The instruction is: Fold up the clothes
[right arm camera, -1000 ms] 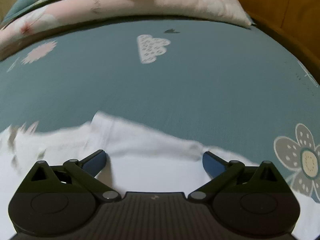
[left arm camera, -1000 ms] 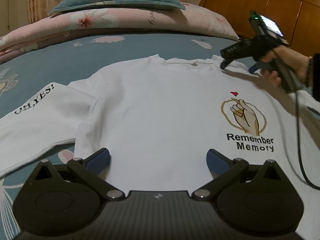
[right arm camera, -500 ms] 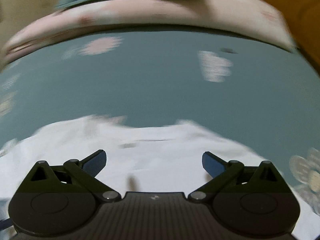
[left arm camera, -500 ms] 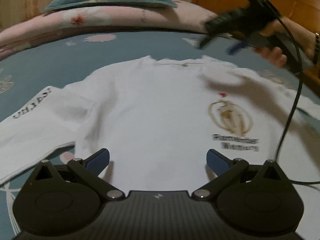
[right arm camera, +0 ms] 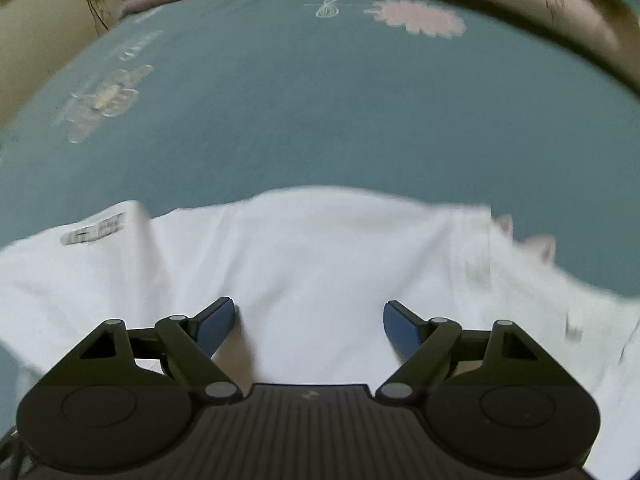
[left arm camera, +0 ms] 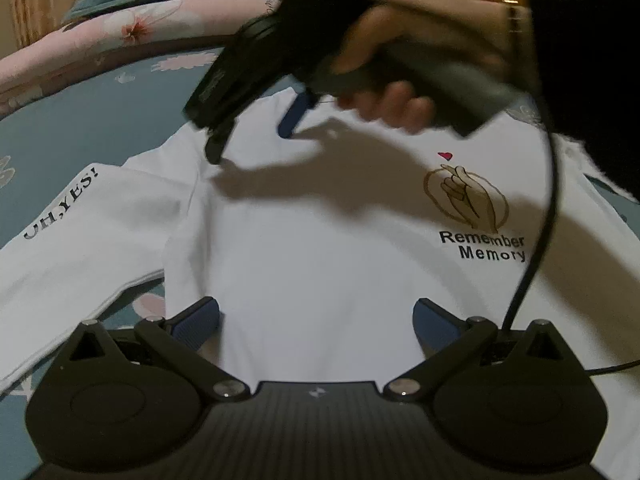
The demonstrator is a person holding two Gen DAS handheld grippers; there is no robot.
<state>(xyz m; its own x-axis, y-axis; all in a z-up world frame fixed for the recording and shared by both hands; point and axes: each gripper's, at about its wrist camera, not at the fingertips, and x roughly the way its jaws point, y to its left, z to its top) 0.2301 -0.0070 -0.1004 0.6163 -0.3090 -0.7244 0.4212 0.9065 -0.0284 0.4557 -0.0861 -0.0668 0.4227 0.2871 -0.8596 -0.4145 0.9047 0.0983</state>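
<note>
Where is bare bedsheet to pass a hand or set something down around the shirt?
Free: the teal sheet between the white shirt's top edge and the pink quilt. Crowded: over the shirt's shoulder, where the right gripper, its fingers closing with nothing between them, and the hand hang; the printed sleeve fills the left.

The right gripper (left arm camera: 256, 136) and the hand (left arm camera: 400, 76) holding it are motion-blurred in the left wrist view and hide the collar of the white shirt (left arm camera: 312, 248). A dark sleeve (left arm camera: 592, 80) and a cable (left arm camera: 548, 200) cover part of the shirt's right shoulder. The printed sleeve (left arm camera: 72, 240) runs off the left edge. In the right wrist view the shirt edge and the sleeve lettering (right arm camera: 96, 232) are too blurred to read. The floral bedsheet (right arm camera: 320, 100) pattern is smeared.
</note>
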